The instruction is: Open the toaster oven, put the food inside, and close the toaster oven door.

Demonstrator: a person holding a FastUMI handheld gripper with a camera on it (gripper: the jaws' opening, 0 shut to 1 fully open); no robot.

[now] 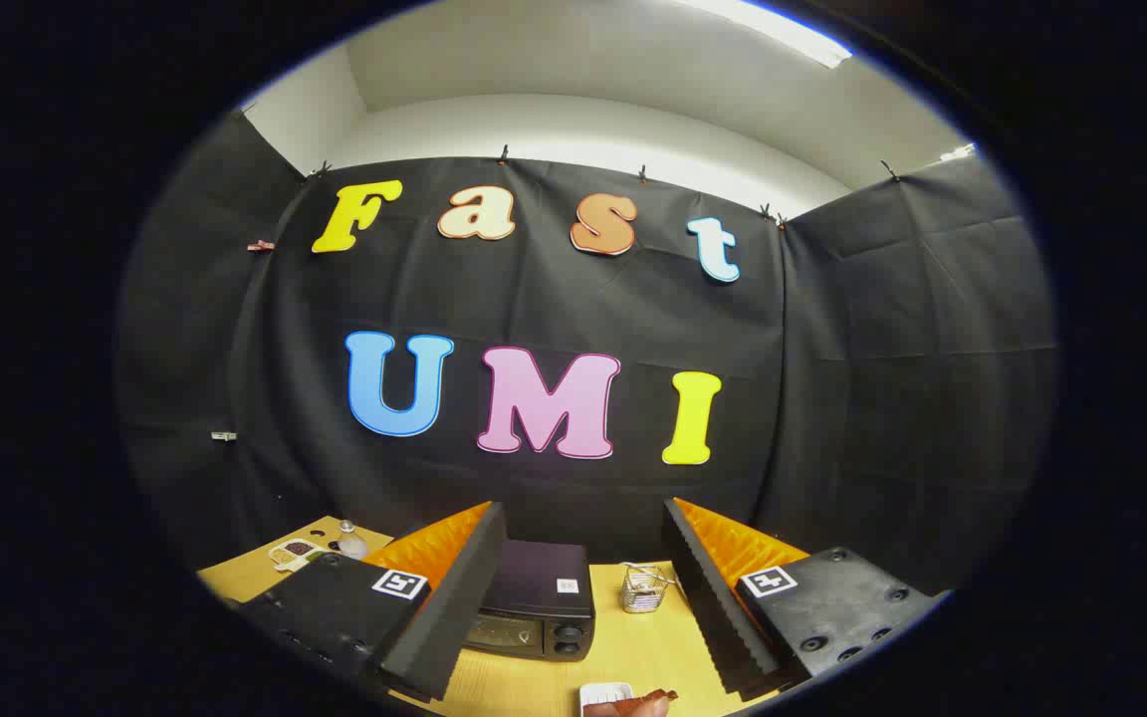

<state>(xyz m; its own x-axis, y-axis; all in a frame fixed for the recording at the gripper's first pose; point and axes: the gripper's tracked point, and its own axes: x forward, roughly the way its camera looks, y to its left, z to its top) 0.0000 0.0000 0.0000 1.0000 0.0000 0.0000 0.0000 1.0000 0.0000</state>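
**Claw wide, oven shut ahead**

We hover above the table with our claw spread wide, nothing between the fingers. The oven sits just ahead in the gap, nearer the left finger, its door closed and its knobs facing us. Beside it on the right stands a wire basket. Down near us, the food lies on a white dish. Past the left finger we spot a small tray and a glass bottle.

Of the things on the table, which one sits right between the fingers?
The toaster oven, a dark box with knobs, between the open gripper's fingers. The wire basket stands beside it; the white dish lies nearer.
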